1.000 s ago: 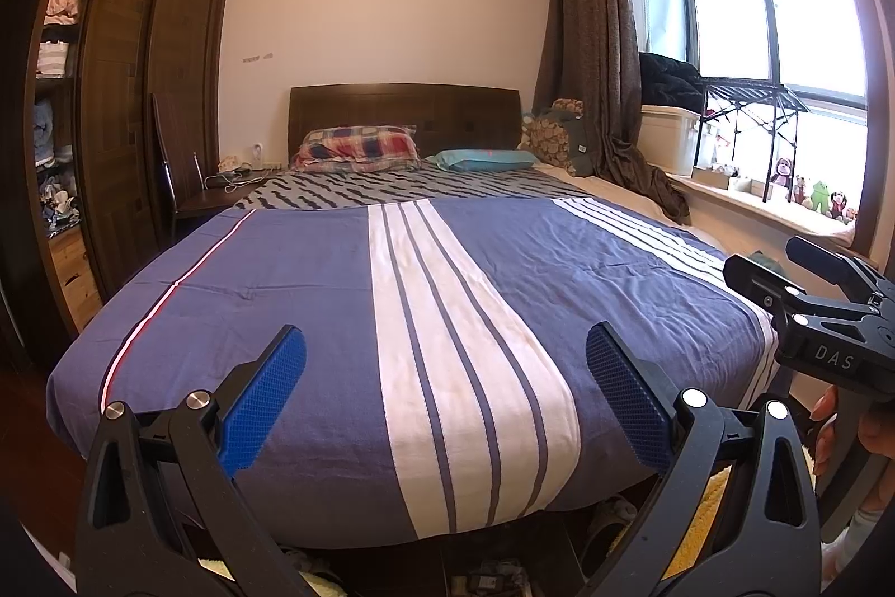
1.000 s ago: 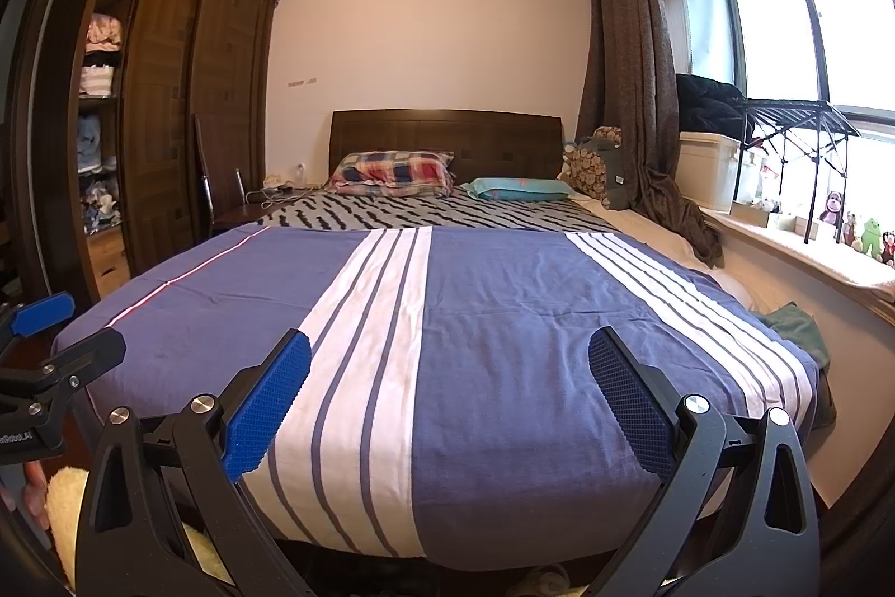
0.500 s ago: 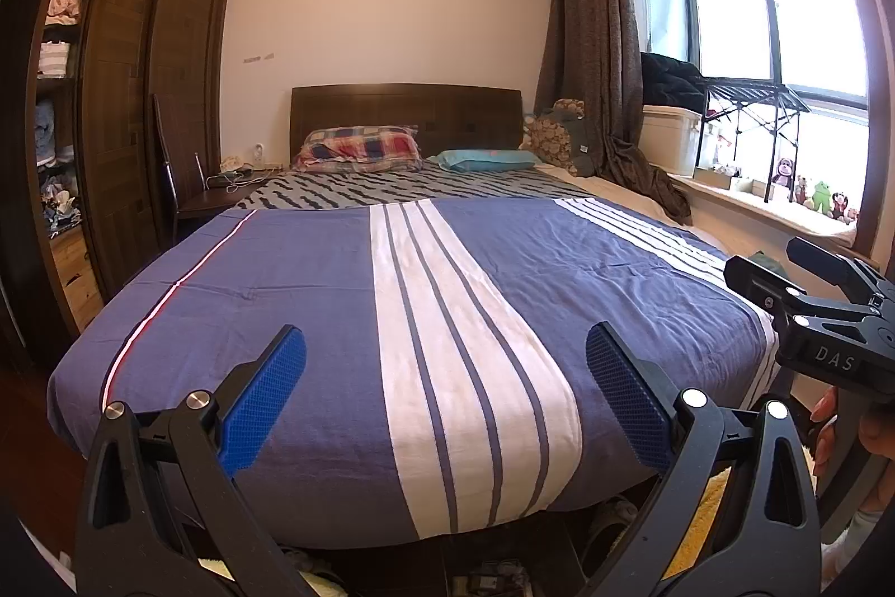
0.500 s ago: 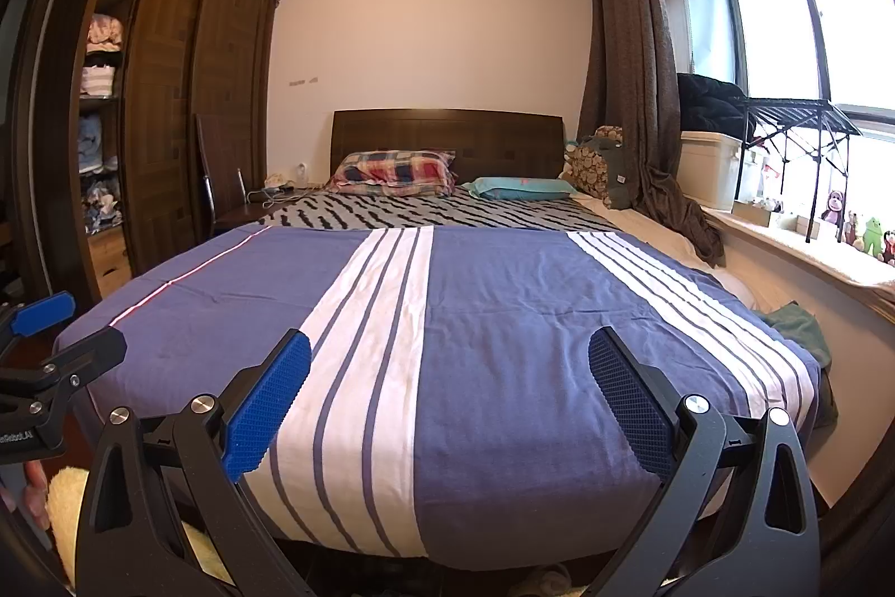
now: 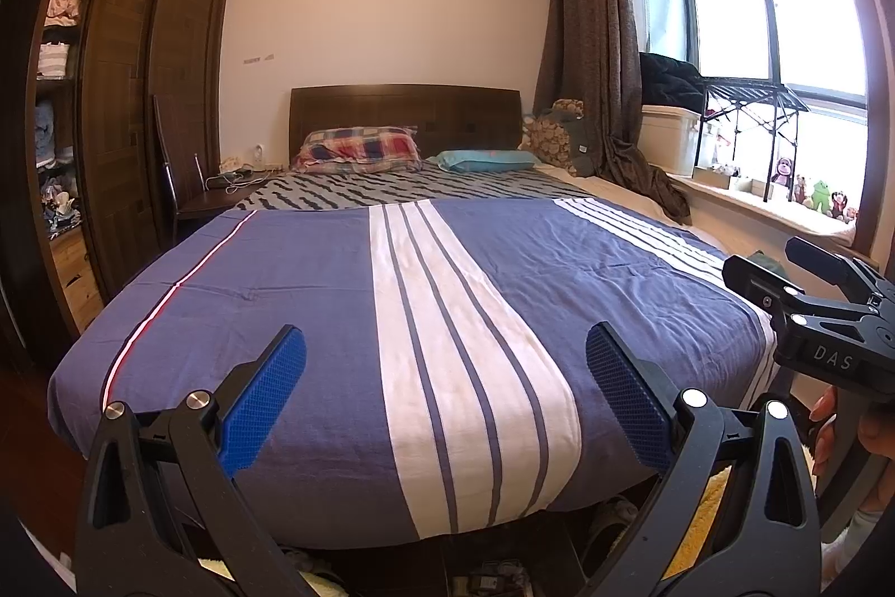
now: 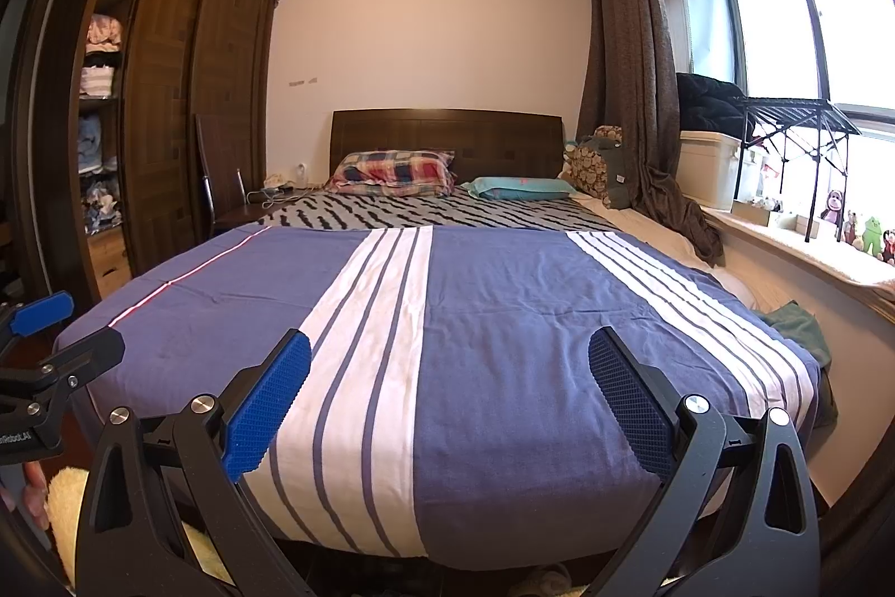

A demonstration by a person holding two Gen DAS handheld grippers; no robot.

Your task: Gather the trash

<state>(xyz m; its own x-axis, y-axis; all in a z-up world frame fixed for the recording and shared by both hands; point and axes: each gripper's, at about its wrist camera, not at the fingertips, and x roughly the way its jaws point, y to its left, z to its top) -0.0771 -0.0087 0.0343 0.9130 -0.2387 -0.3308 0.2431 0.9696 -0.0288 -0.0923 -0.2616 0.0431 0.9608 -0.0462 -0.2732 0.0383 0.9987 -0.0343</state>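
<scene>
While both grippers hung at the foot of the bed [image 5: 313,295], nothing had been picked up yet, so I'd call this the very start: the looking-around step.

Left wrist view first. The left gripper [image 5: 446,395] had its jaws spread wide with nothing between the blue pads [image 5: 263,401], pointed over the foot of the bed at the striped blue cover. The right gripper [image 5: 783,272] poked in off the bed's window-side corner, a hand [image 5: 850,435] under it. From here I couldn't tell how its jaws stood. Pillows [image 5: 358,149] sat at the head of the bed. Honestly, no trash showed on the bed at all. Some dark clutter sat on the floor under the foot of the bed, too murky to name.

Right wrist view. The right gripper [image 6: 450,398] was spread wide too, empty, also aimed over the foot of the bed. The left gripper [image 6: 42,334] sat off the wardrobe-side corner of the bed. A green cloth [image 6: 794,325] lay wedged between the bed and the window ledge, which might be laundry rather than trash, hard to say. A fluffy rug [image 6: 64,490] peeked out below the foot of the bed.

My guess: the next move calls for tilting down toward the floor by the bed to actually find the trash before closing on anything.
</scene>
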